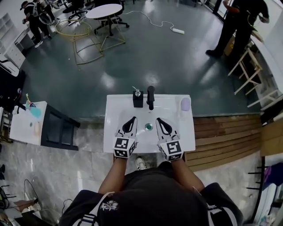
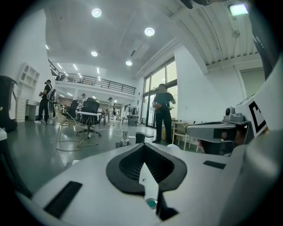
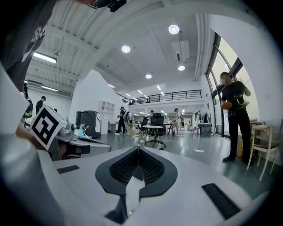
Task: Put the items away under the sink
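Task looks not yet started; nothing is picked up. The left hand-held gripper (image 1: 132,120) and right hand-held gripper (image 1: 158,120) hover side by side over the basin, either side of the drain (image 1: 148,127). Each has its jaws together with nothing between them. The items to stow stand at the far edge of the white sink worktop (image 1: 116,110). A black pump dispenser (image 1: 137,99) is just beside the black tap (image 1: 151,97). A small lilac object (image 1: 185,104) sits near the far right corner; can't tell what it is. The space under the sink is hidden in every view. Next move, as I judge it: open one pair of jaws, reach forward to the nearer item, and grip the dispenser low on its body, clear of the pump. Room is an open hall with a dark glossy floor (image 1: 168,57), a round table (image 1: 104,11), wire-frame chairs (image 1: 79,33) and a standing person (image 1: 239,22) far off. Wooden decking (image 1: 225,132) lies to the right and a small white side table (image 1: 22,128) to the left.
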`<state>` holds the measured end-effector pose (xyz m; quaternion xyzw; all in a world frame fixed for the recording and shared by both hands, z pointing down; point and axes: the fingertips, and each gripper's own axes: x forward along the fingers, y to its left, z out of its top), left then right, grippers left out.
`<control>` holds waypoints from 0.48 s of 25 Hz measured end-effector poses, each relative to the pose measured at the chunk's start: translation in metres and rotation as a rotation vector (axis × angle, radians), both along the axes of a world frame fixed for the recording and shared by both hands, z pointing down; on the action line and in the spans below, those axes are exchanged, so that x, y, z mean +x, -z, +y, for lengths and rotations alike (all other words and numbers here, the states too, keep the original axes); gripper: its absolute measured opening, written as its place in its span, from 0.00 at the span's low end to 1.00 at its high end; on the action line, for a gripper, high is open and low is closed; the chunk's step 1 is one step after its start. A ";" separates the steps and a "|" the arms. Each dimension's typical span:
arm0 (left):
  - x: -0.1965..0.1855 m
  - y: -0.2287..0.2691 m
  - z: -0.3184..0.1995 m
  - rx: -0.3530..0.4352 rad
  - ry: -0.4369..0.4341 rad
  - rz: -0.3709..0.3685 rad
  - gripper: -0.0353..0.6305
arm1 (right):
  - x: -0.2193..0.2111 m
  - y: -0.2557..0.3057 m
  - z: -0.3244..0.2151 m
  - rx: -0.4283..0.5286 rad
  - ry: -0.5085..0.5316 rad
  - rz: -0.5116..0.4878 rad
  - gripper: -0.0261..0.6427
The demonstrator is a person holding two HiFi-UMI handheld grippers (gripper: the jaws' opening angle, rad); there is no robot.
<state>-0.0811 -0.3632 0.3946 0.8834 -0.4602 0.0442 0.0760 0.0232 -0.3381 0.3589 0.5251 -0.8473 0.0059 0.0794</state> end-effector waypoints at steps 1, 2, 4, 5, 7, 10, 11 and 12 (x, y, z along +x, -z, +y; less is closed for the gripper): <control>0.001 -0.002 -0.003 -0.004 -0.001 0.000 0.06 | 0.002 -0.002 -0.002 -0.009 -0.004 0.002 0.07; 0.003 -0.004 -0.006 -0.008 -0.001 0.000 0.06 | 0.004 -0.004 -0.004 -0.016 -0.008 0.002 0.07; 0.007 -0.006 -0.014 -0.014 0.004 -0.001 0.06 | 0.009 -0.006 -0.011 -0.024 -0.014 -0.006 0.07; 0.008 -0.006 -0.019 -0.014 0.009 -0.002 0.06 | 0.012 -0.007 -0.016 -0.026 -0.014 -0.007 0.07; 0.011 -0.005 -0.025 -0.008 0.020 -0.008 0.06 | 0.017 -0.006 -0.025 -0.028 -0.011 -0.002 0.07; 0.016 -0.004 -0.032 -0.003 0.041 -0.015 0.06 | 0.025 -0.004 -0.036 -0.029 -0.002 -0.004 0.07; 0.016 -0.004 -0.035 -0.004 0.052 -0.018 0.06 | 0.026 -0.004 -0.039 -0.031 0.003 -0.006 0.07; 0.016 -0.005 -0.039 -0.004 0.063 -0.019 0.06 | 0.027 -0.004 -0.043 -0.032 0.008 -0.007 0.07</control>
